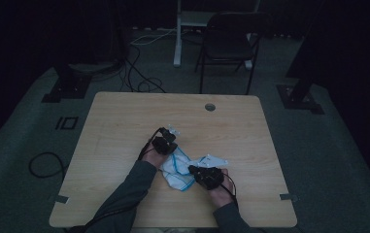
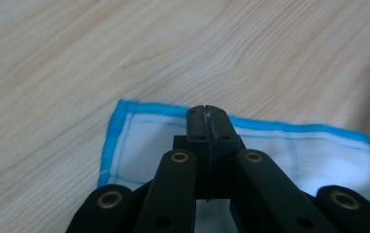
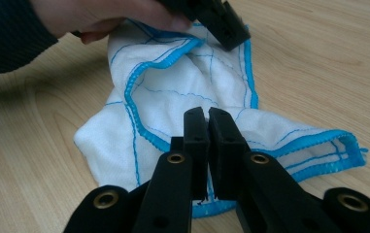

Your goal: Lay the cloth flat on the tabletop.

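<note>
A white cloth (image 1: 177, 171) with blue stitched edges lies crumpled on the wooden table (image 1: 124, 121) between my two grippers. My left gripper (image 1: 170, 149) is at its far left side. In the left gripper view its jaws (image 2: 208, 115) are shut together right on the cloth's blue hem (image 2: 139, 141), with white fibre showing in the seam. My right gripper (image 1: 192, 169) is at the cloth's near right side. Its jaws (image 3: 207, 119) are pressed nearly together over the cloth (image 3: 182, 82), whose blue edge runs under them. The left gripper (image 3: 216, 22) and its hand (image 3: 100, 14) hold the far fold.
A round cable hole (image 1: 210, 107) sits near the table's far edge. A dark folding chair (image 1: 228, 43) stands behind the table. Cables lie on the floor at the left (image 1: 46, 165). Bare wood surrounds the cloth.
</note>
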### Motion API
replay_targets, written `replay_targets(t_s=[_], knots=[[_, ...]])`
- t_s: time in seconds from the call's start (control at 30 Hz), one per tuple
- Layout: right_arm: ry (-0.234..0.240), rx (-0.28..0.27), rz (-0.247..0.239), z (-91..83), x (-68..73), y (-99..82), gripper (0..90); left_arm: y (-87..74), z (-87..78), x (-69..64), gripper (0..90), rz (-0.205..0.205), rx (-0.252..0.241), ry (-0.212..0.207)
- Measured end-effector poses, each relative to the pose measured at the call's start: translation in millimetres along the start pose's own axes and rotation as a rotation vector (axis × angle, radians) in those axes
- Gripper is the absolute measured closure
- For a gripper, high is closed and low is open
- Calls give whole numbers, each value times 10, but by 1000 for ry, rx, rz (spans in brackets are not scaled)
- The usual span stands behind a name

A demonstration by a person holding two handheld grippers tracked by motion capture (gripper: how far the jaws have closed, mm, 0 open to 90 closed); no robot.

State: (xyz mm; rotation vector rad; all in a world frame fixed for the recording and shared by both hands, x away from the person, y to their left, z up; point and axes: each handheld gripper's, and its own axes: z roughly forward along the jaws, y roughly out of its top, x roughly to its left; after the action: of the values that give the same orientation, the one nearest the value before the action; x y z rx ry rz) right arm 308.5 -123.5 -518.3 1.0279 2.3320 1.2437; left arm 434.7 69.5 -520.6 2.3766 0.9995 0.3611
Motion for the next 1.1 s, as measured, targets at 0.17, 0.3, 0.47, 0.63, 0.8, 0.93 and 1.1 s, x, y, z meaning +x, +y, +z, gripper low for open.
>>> replay_targets(t_s=[0.17,0.3,0.47,0.63,0.8,0.93,1.1], knots=[[-4,-3,-3,-19,4,-3,875,-13,8,78,900,-41,2,25],[-6,-6,-7,-41,7,-11,876,-39,-7,227,900,-93,6,56],[-13,-4,4,-76,-23,-42,877,-109,-53,416,900,-145,15,100],[-20,-2,9,-115,-50,-78,878,-201,-102,571,900,-208,4,126],[-30,1,17,-162,-70,-122,879,-327,-167,701,900,-275,-16,156],[-37,5,28,-200,-94,-174,879,-421,-224,790,900,-311,-20,180],[-38,9,39,-235,-107,-222,879,-502,-268,884,900,-352,-33,186]])
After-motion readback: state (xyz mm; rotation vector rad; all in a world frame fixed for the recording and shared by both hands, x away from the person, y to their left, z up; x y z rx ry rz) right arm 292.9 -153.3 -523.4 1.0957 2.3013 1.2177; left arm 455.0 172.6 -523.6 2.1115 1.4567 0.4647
